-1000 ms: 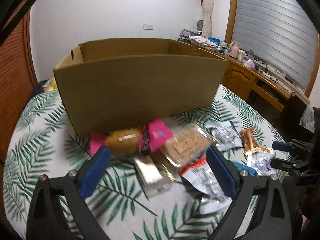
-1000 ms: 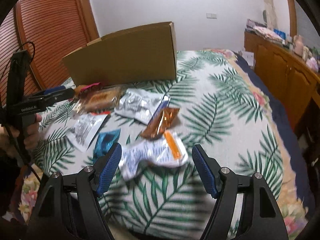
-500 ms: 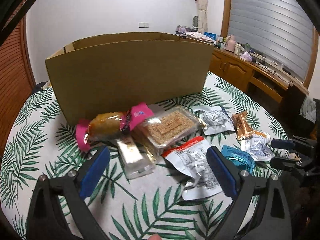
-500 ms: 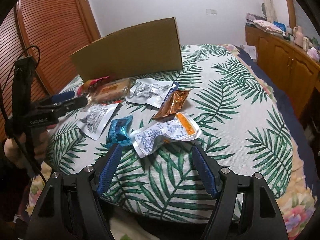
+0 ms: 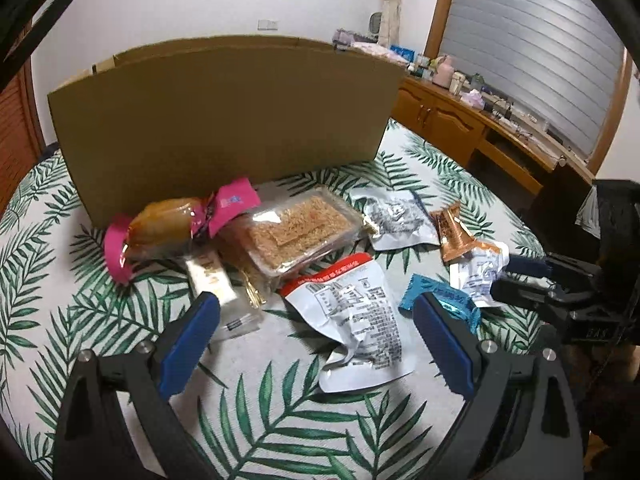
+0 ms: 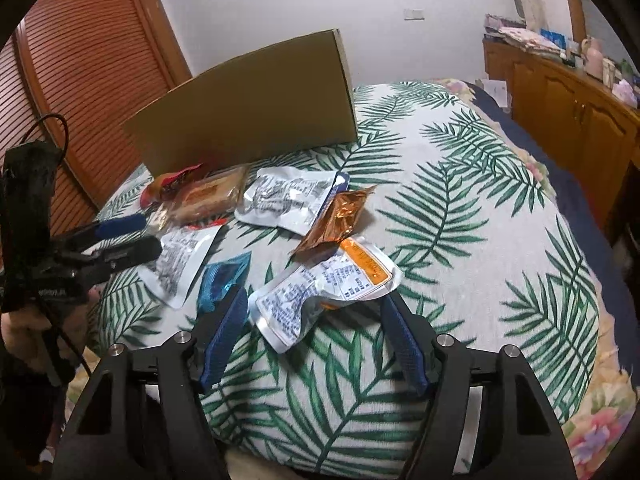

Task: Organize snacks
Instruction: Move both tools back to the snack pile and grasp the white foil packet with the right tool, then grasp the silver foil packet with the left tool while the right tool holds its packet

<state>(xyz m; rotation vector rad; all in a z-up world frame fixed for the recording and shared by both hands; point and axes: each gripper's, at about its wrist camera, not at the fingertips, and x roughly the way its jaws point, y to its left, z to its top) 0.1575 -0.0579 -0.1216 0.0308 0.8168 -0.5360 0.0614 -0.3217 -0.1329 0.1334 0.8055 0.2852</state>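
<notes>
Left wrist view
Left claw (image 5: 316,336): jaws spread wide, nothing between them; hovers low over the leaf-print bedspread (image 5: 120,320) at the near edge of the snack spread.
Target ahead of left claw: crumpled white foil pouch with red top edge (image 5: 354,316), lying flat just in front of the opening, slightly toward the right blue pad (image 5: 442,350). Long axis runs away from the claw, roughly along the fingers.
Other snacks: cream bar in clear wrap (image 5: 218,288) beside the left pad; clear tray of golden crisp squares (image 5: 298,230) further on; pink-ended wrapped bun (image 5: 172,226) against the open brown cardboard box (image 5: 224,120).
Right side: small blue packet (image 5: 440,300), copper foil sachet (image 5: 454,236), white pouch with blue print (image 5: 478,276).

Right wrist view
Right claw (image 6: 316,336): jaws wide apart, empty.
Target ahead of right claw: the white pouch with blue print, orange panel showing here (image 6: 326,288); sits directly between and just past the fingertips, near end about level with the pads. Long axis lies crosswise, slanting up to the right.
Neighbours: blue packet (image 6: 222,278) touching the left pad side; copper sachet (image 6: 340,218) just beyond the pouch.
Box: well beyond the snacks, open top facing up; interior not visible.

Judgement
Nearer hand: right for the blue-print pouch, left for the red-edged pouch.
Progress: no snack seen in the box; sorting looks barely begun.
Risk: the right claw closing may also catch the blue packet.
</notes>
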